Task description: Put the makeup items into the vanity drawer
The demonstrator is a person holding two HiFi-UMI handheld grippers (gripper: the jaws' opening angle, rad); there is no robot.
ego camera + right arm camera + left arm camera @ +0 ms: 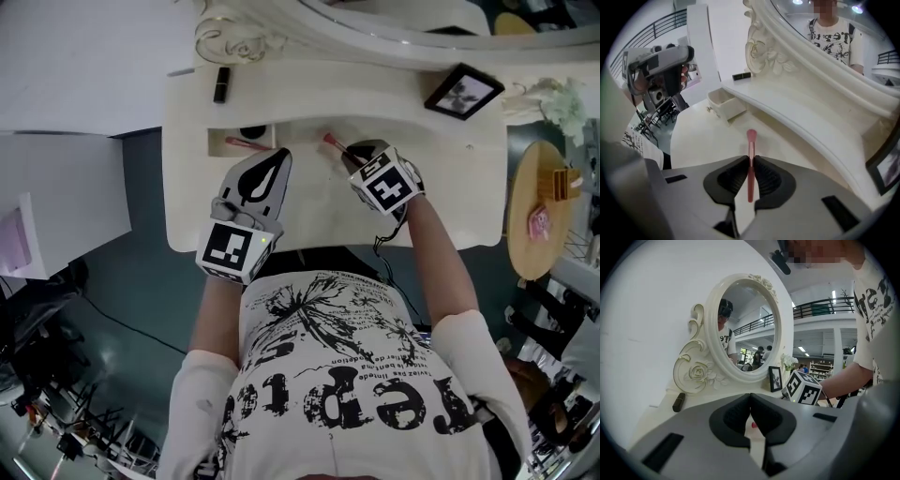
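A pink makeup brush [334, 143] lies low over the cream vanity top [441, 187], and my right gripper [361, 155] is shut on its handle. In the right gripper view the brush [751, 138] runs straight out between the pads, bristle end forward. The small drawer [214, 142] stands open at the left, holding a pink item [242, 143] and a dark round item [253, 132]. My left gripper [278, 155] hovers just right of the drawer, shut with nothing held. A black lipstick tube [221, 84] lies on the upper shelf.
An oval mirror [745, 329] in a carved frame rises at the back of the vanity. A black picture frame [463, 91] stands on the shelf at the right. A round wooden side table [539, 211] sits beyond the vanity's right edge.
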